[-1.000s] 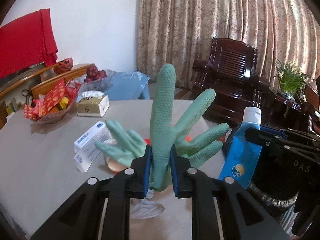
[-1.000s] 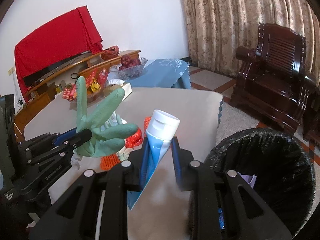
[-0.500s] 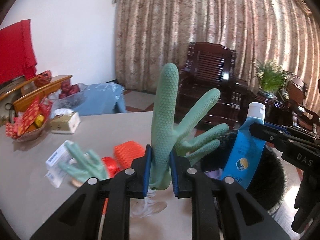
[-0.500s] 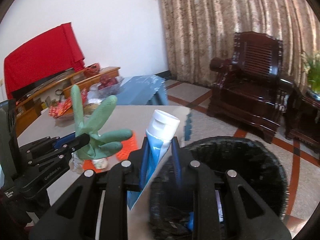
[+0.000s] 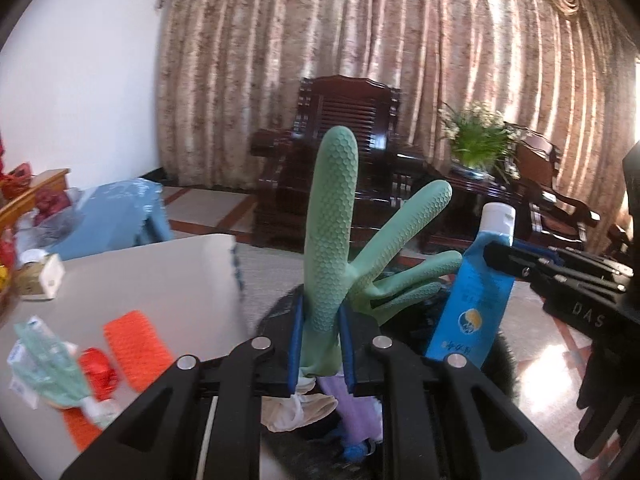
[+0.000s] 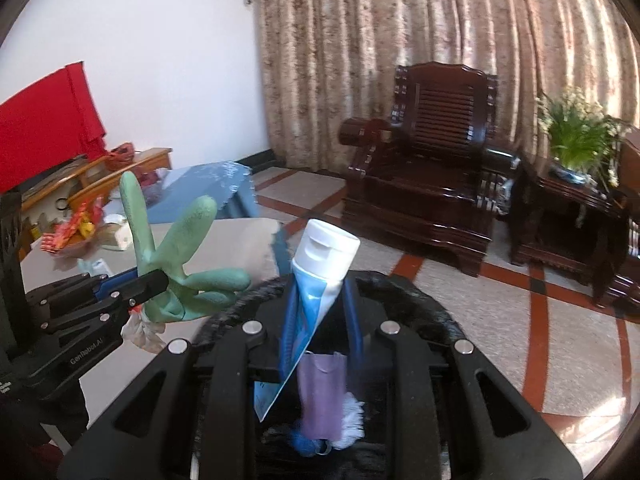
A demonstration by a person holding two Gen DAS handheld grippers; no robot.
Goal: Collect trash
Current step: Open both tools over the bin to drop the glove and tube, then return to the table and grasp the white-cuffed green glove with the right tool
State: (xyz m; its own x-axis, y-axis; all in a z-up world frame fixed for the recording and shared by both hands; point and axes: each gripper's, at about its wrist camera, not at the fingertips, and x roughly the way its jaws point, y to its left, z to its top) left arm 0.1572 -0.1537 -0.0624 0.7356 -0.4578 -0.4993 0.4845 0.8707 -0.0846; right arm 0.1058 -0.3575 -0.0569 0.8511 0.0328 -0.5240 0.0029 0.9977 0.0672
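— Left tool (image 5: 321, 346), what has it got?
— Its blue-padded jaws are clamped on a green rubber glove (image 5: 344, 248), pinched near the base of one finger. The glove fingers splay upward, and its whitish cuff hangs below the jaws.
— And the right tool (image 6: 320, 320)?
— It looks parted: the blue tube (image 6: 316, 292) with the white flip cap leans against the left pad, and a gap shows between the tube and the right pad. Whether the tube is really pinched, I cannot tell.
— Where are both relative to the bin?
— Both sit above the black-lined trash bin (image 6: 424, 304). The glove hangs over the bin's edge nearest the desk, the tube over its middle.
— Anything inside the bin?
— A purple face mask (image 6: 322, 392), something white and fluffy, and a small blue scrap at the bottom.
— What is on the desk (image 5: 152, 280)?
— A second green glove (image 5: 48, 364) lying on a white box, an orange mesh piece (image 5: 134, 346) and a red wrapper (image 5: 96, 372) beside it, all near the left edge of the left wrist view.
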